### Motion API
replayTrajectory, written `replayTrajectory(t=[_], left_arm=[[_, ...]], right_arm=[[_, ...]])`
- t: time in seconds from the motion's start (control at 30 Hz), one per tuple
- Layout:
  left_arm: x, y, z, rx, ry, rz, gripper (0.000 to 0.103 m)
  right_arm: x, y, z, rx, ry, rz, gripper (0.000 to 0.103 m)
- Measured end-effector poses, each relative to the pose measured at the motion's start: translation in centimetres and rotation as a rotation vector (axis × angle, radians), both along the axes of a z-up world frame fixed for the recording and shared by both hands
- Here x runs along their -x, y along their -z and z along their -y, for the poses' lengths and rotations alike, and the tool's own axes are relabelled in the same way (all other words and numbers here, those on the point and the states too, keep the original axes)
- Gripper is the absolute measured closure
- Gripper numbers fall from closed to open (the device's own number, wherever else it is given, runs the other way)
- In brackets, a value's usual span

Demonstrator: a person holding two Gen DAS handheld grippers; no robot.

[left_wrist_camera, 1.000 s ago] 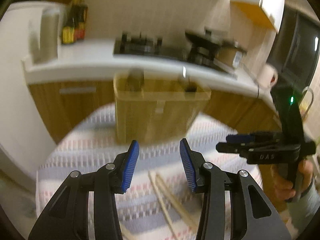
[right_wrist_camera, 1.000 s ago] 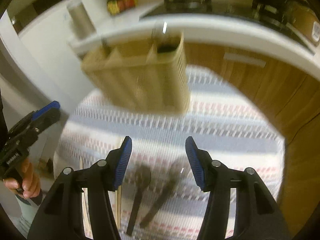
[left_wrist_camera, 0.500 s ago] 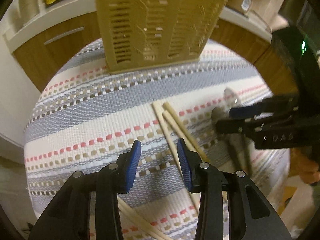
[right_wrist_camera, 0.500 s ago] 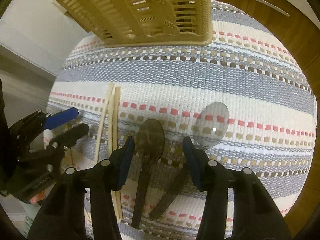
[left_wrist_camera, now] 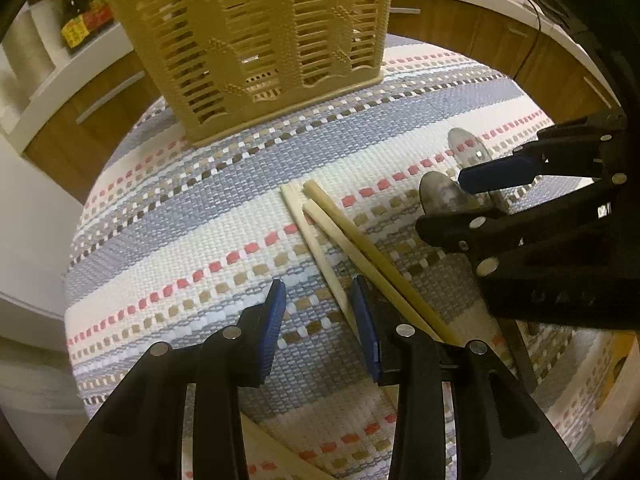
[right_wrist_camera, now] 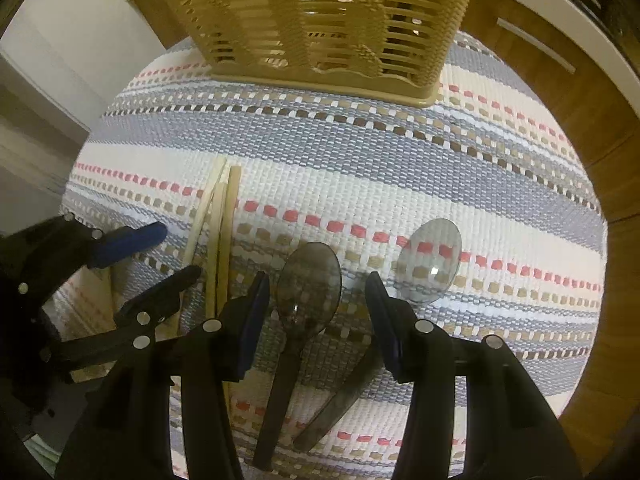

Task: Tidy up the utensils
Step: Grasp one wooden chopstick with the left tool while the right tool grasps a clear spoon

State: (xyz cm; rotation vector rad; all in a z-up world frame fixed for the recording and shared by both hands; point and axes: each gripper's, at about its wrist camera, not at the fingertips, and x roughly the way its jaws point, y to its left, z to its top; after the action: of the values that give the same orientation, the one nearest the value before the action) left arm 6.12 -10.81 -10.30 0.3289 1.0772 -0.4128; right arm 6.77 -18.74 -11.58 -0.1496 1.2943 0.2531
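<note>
Three wooden chopsticks [left_wrist_camera: 344,236] [right_wrist_camera: 220,216] lie side by side on a striped woven cloth [left_wrist_camera: 180,220]. To their right lie a dark spoon [right_wrist_camera: 310,276] [left_wrist_camera: 440,196] and a shiny spoon [right_wrist_camera: 430,260] [left_wrist_camera: 464,146]. A tan slotted utensil basket [left_wrist_camera: 260,40] [right_wrist_camera: 320,20] stands at the far edge. My left gripper [left_wrist_camera: 318,300] [right_wrist_camera: 178,250] hangs low over the cloth, its jaws closing. The palest chopstick runs just beside its right pad, untouched. My right gripper [right_wrist_camera: 316,284] [left_wrist_camera: 442,200] straddles the dark spoon's neck, and its pads stand clear of it.
Another chopstick [left_wrist_camera: 272,448] lies near the table's front edge, under my left gripper. Wooden cabinets [right_wrist_camera: 580,92] and a white counter with a sauce bottle [left_wrist_camera: 80,12] stand behind the round table. The cloth's edge drops off on all sides.
Both grippers have sunk toward the cloth and tipped downward. The left jaws have narrowed beside the chopsticks. The right gripper has come down astride the dark spoon.
</note>
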Motion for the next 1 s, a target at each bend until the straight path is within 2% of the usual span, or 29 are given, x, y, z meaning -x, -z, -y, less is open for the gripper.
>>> replayTrajectory(t=[0.07, 0.13, 0.17, 0.2, 0.43, 0.6, 0.7, 0.83, 1.0], left_arm=[[0.2, 0.0, 0.1, -0.001, 0.002, 0.003, 0.074], [0.6, 0.0, 0.2, 0.0, 0.009, 0.003, 0.084], [0.8, 0.0, 0.3, -0.027, 0.003, 0.021, 0.096], [1.1, 0.0, 0.3, -0.04, -0.002, 0.031, 0.097], [1.0, -0.6, -3.4, 0.084, -0.108, -0.008, 0.099], [0.7, -0.5, -5.2, 0.145, -0.127, -0.093, 0.098], [0.2, -0.6, -5.0, 0.145, -0.118, -0.108, 0.097], [-2.3, -1.1, -4.1, 0.136, -0.106, -0.125, 0.092], [-3.9, -0.8, -2.4, 0.086, -0.061, -0.149, 0.091]], right_arm=[[0.6, 0.2, -0.7, 0.031, -0.01, 0.018, 0.059], [1.0, 0.3, -1.2, 0.064, -0.025, 0.046, 0.068], [1.1, 0.3, -0.9, 0.061, -0.033, 0.047, 0.071], [1.2, 0.4, -1.1, 0.065, -0.038, 0.05, 0.071], [1.3, 0.2, 0.0, 0.041, -0.03, 0.052, 0.072], [0.9, 0.1, 0.5, 0.039, -0.036, 0.046, 0.071], [0.6, 0.1, 0.9, 0.043, -0.045, 0.039, 0.071], [0.2, 0.1, 1.3, 0.032, -0.045, 0.012, 0.071], [0.5, 0.2, 1.4, 0.049, -0.066, -0.001, 0.071]])
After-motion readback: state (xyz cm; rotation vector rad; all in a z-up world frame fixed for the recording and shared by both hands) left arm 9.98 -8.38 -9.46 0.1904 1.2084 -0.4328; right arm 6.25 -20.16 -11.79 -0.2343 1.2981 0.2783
